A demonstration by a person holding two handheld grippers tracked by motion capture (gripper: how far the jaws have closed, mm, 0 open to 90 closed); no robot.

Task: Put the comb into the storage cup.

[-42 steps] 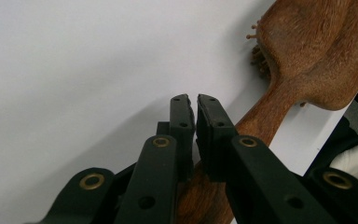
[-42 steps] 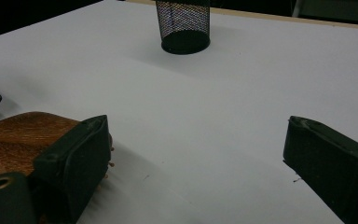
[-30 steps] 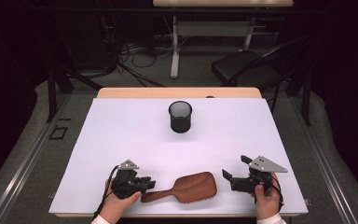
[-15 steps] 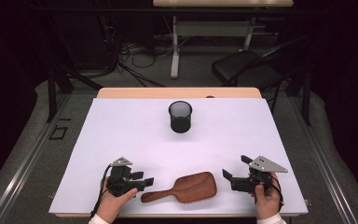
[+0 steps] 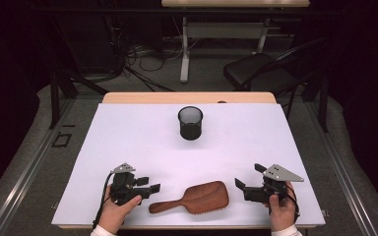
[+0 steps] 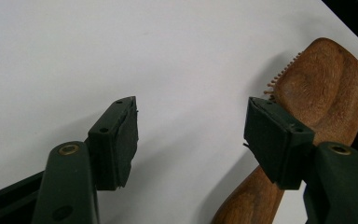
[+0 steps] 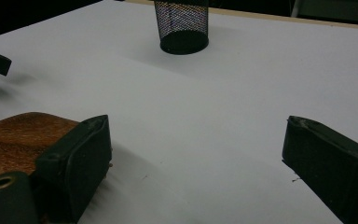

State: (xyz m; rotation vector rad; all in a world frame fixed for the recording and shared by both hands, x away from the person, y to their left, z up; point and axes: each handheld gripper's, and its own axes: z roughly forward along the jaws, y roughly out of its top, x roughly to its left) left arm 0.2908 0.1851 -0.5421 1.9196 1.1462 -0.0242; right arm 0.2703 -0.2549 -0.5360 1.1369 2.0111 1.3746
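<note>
A wooden hairbrush [image 5: 197, 196] lies bristles down near the table's front edge, its handle pointing left. My left gripper [image 5: 147, 185] sits just left of the handle's end, apart from it. Its jaws have just been opening and nothing is between them. In the left gripper view the open left gripper [image 6: 191, 135] frames bare white table, and the hairbrush [image 6: 326, 88] lies beyond the right-hand jaw. My right gripper [image 5: 248, 179] rests open to the right of the brush head. In the right gripper view the right gripper [image 7: 196, 149] has the hairbrush [image 7: 18, 135] just behind its left-hand jaw.
A black mesh cup [image 5: 190, 123] stands upright at the middle back of the white table [image 5: 128, 137], and this cup [image 7: 182, 25] is far ahead in the right gripper view. Chairs, cables and table legs fill the dark floor behind.
My left gripper has let go of the brush handle, opened its jaws and drawn slightly left. The hairbrush and the right gripper have stayed in place.
</note>
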